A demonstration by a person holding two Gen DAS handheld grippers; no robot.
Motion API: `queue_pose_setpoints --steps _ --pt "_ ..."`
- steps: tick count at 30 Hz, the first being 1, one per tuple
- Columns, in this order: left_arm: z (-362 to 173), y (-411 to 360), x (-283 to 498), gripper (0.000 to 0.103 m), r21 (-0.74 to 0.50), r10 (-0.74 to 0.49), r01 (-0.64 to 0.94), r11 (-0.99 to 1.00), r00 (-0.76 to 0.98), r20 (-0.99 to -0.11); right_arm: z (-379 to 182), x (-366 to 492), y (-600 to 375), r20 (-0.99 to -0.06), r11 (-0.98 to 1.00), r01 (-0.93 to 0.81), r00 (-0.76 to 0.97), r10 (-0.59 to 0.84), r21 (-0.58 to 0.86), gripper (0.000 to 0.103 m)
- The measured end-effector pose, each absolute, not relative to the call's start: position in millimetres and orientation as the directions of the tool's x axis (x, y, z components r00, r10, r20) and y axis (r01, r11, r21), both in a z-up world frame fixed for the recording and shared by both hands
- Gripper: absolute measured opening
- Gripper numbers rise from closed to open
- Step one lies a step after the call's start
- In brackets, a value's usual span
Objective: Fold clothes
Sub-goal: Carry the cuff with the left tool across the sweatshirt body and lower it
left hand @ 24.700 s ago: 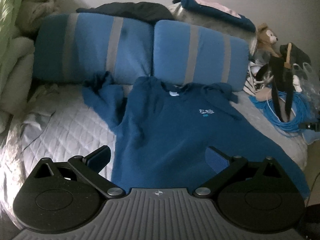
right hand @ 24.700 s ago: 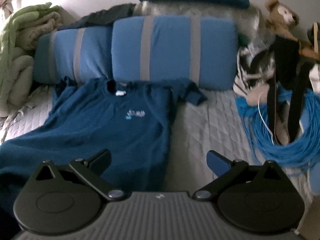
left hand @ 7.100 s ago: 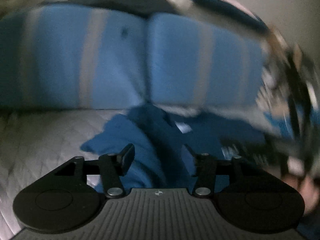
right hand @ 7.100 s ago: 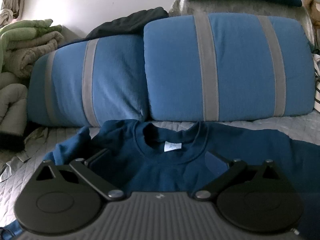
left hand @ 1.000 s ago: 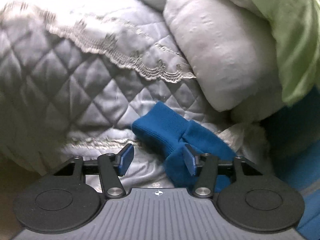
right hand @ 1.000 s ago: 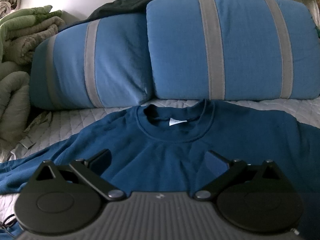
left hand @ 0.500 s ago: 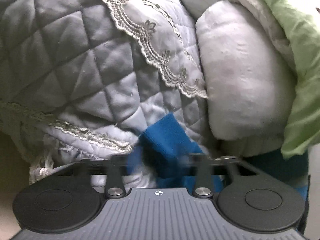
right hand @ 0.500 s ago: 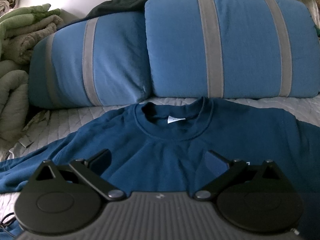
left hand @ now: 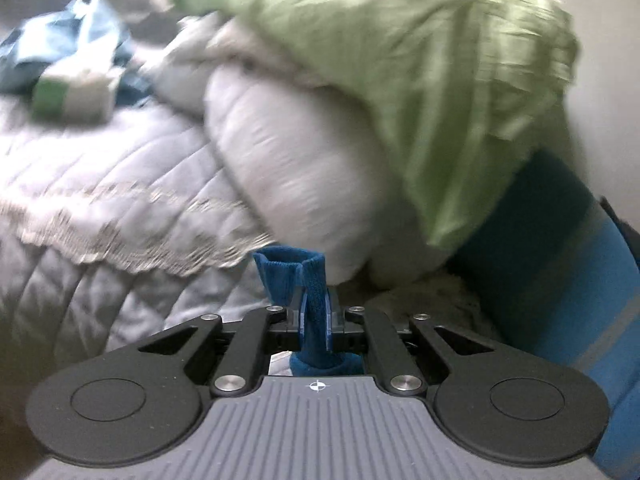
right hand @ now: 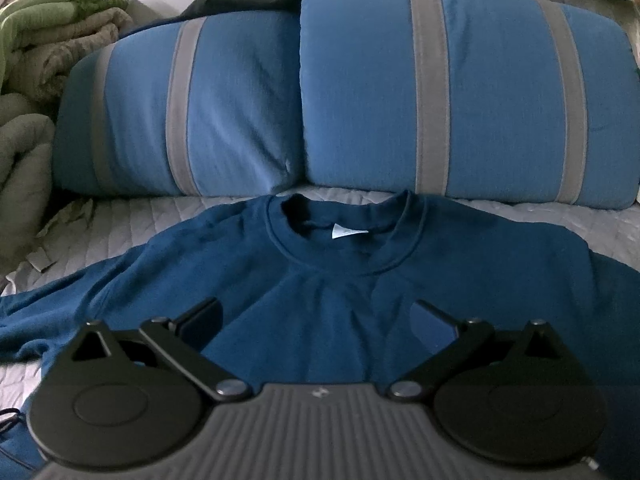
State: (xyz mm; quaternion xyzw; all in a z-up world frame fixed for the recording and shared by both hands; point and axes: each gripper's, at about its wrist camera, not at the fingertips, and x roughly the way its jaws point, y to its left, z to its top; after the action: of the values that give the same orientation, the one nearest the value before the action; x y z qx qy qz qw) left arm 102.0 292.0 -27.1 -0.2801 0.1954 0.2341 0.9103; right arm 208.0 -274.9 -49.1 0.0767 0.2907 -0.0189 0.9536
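A dark blue sweatshirt [right hand: 340, 304] lies face up on the grey quilted bed [right hand: 132, 216], its collar and white neck label toward the pillows. My right gripper [right hand: 316, 316] hovers just above its chest, open, nothing between the fingers. In the left wrist view my left gripper [left hand: 314, 316] is shut on the ribbed sleeve cuff [left hand: 290, 274] of the sweatshirt, which sticks up from between the pads, lifted off the quilt. The rest of that sleeve is hidden under the gripper.
Two blue pillows with grey stripes [right hand: 440, 92] stand behind the collar. A white pillow [left hand: 304, 176] and a green blanket [left hand: 440, 80] are piled at the bed's left end. A small green-and-white box [left hand: 72, 96] lies on the lace-edged quilt [left hand: 100, 208].
My left gripper shut on the sleeve cuff that lay between its open fingers, then rose and rolled with it. The right gripper stayed in place over the chest.
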Motion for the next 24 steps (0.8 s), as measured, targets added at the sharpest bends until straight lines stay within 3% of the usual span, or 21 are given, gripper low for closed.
queue_pose_setpoints --steps 19,24 --pt "56 117 156 0.008 -0.097 0.139 -0.18 0.979 0.933 -0.333 -42 194 -260 -0.583 0.997 0.006 0.812 0.037 0.071 0.103" --pt "60 69 175 0.008 -0.079 0.065 -0.095 0.992 0.943 -0.326 -53 189 -261 -0.618 0.997 -0.004 0.785 0.048 0.072 0.103"
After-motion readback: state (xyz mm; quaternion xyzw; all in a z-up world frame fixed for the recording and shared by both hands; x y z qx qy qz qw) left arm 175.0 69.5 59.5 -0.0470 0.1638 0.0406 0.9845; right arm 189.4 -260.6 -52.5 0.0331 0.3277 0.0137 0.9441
